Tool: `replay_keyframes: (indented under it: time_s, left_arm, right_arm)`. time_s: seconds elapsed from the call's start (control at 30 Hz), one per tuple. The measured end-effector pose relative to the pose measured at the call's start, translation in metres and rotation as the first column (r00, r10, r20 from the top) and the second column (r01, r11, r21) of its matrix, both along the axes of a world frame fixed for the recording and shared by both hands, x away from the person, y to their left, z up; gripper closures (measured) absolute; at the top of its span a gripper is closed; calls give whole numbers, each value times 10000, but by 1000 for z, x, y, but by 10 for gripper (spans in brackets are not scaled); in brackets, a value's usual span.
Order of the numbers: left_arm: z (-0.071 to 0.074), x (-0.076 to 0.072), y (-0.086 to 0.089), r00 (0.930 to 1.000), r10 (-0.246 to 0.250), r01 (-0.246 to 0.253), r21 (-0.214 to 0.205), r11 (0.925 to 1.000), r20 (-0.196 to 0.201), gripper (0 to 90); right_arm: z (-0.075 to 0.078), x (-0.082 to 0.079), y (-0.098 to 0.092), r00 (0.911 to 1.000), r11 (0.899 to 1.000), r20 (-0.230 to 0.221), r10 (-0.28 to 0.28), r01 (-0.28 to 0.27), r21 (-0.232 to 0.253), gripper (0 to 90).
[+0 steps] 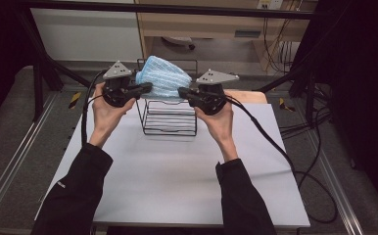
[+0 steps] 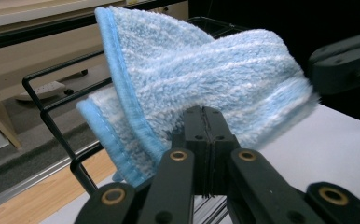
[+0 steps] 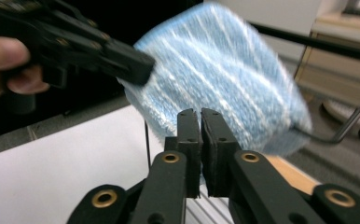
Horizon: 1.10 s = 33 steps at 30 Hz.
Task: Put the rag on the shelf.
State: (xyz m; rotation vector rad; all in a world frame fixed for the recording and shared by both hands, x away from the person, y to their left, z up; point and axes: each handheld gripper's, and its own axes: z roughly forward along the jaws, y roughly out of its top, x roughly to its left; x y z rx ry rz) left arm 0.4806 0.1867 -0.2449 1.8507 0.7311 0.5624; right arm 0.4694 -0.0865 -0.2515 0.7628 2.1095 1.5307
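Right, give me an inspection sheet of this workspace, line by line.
Surface: white table, bare in front of the rack.
Job's things: blue striped towel held up above a black wire rack that stands at the table's far side.
Clutter: nothing seen on the table.
Grippers: left claw shut on the towel's left edge; right claw shut on its right edge, jaws pressed together in both gripper views.
Cables: one black cable trails from the right claw across the table and off its right side; another hangs from the left claw.
Surroundings: dark frame bars, a wooden desk behind, loose wires on the floor at right.
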Motion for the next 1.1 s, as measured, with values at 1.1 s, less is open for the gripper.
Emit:
replay_keyframes:
  time_s: [1.1]
  left_arm:
    - [0,-24,17,9989,351,-335,-480,9983,316,566]
  right_arm:
    - [-8,-11,-12,9974,9977,629,-363,325,593,542]
